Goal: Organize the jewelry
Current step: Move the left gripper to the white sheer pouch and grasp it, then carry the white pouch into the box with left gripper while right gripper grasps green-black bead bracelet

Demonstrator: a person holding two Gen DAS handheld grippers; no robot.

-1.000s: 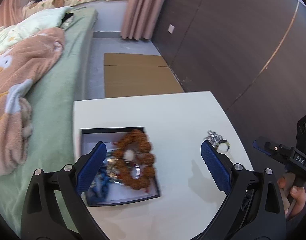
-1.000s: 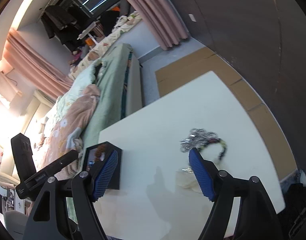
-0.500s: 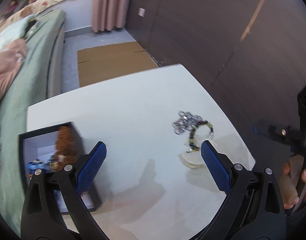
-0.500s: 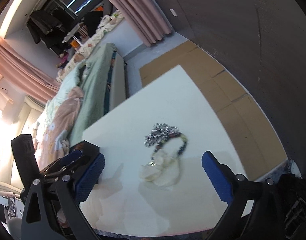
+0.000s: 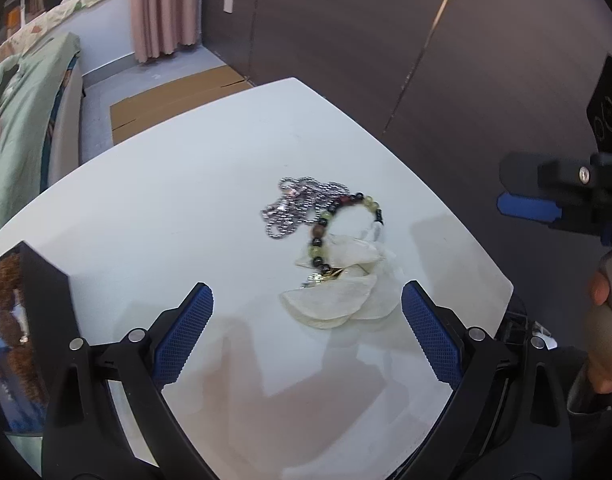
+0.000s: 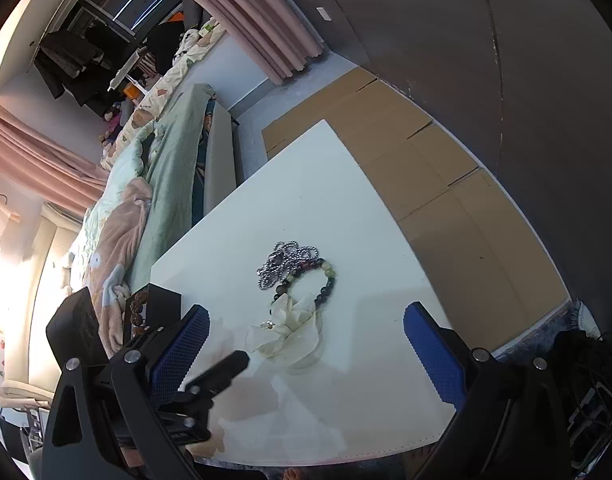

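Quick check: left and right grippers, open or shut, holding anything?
Left gripper: open, empty.
Right gripper: open, empty; its jaws have just been opening.

White table (image 5: 153,184), rounded corners, carries everything. Flattened cardboard (image 6: 434,168) on the floor beyond the table's far edge, against the dark panelled wall (image 5: 346,32). White wall switch (image 5: 228,4) on that wall, next to a pink curtain (image 5: 161,4). Bed runs along the table's left edge: green sheet (image 6: 173,184), peach fleece blanket (image 6: 121,224), floral quilt (image 6: 165,80) further back. Dark clothes (image 6: 69,64) hang in the far corner by the window.
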